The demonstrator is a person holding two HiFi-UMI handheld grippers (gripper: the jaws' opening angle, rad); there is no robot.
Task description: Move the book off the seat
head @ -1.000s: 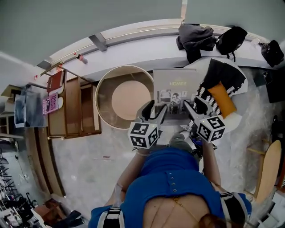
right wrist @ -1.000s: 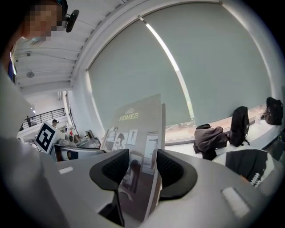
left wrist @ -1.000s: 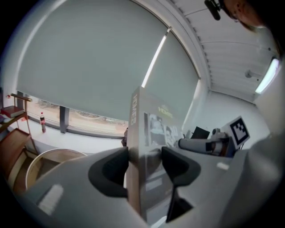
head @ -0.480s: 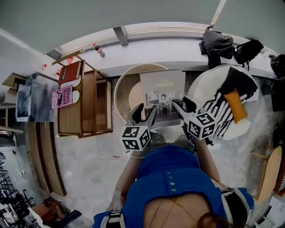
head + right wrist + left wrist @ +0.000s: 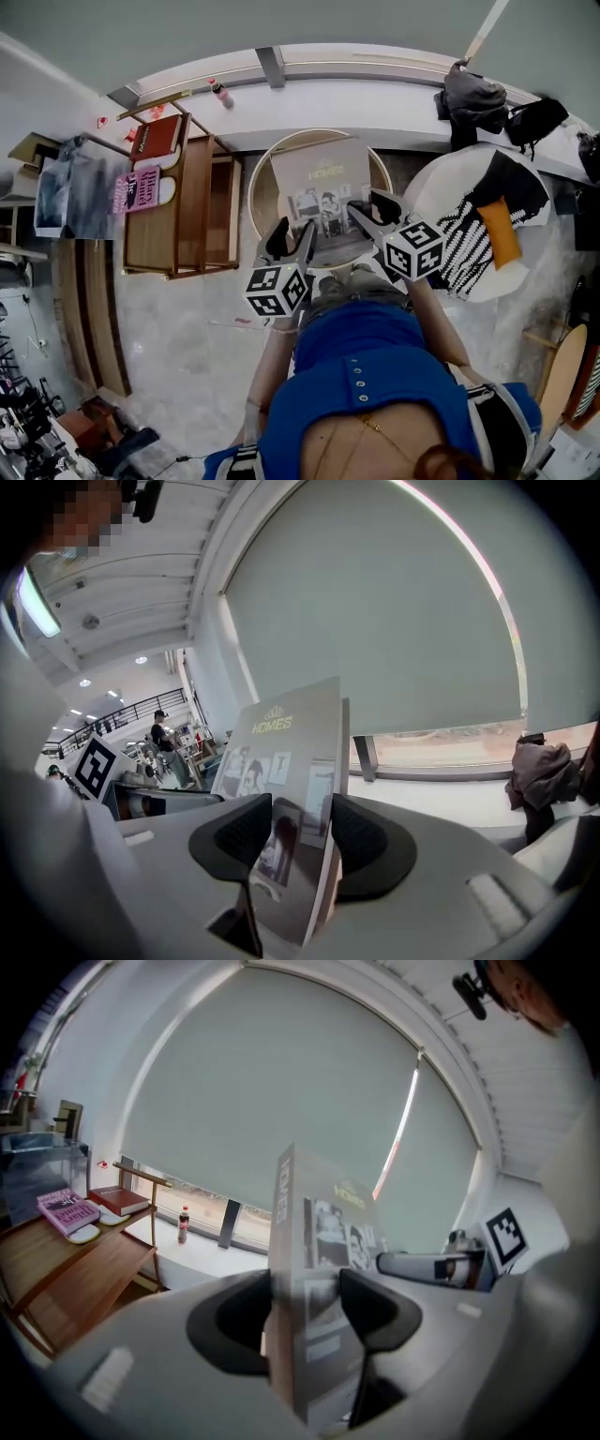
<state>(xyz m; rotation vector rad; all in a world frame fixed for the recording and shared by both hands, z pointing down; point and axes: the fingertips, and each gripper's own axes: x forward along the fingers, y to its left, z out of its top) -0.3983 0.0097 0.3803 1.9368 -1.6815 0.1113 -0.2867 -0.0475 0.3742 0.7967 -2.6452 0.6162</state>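
Book [image 5: 319, 178] carried left, now over round table [image 5: 255, 202]; "HOMES" cover; left gripper [image 5: 292, 236], right gripper [image 5: 370, 208] fingers [image 5: 225, 1321] clamp it.

The left tool [image 5: 294, 240] and the right tool [image 5: 372, 210] each clamp the near edge of the grey book [image 5: 317, 178], holding it over the round wooden bench [image 5: 258, 192]. A white seat [image 5: 427, 192] stands just right.
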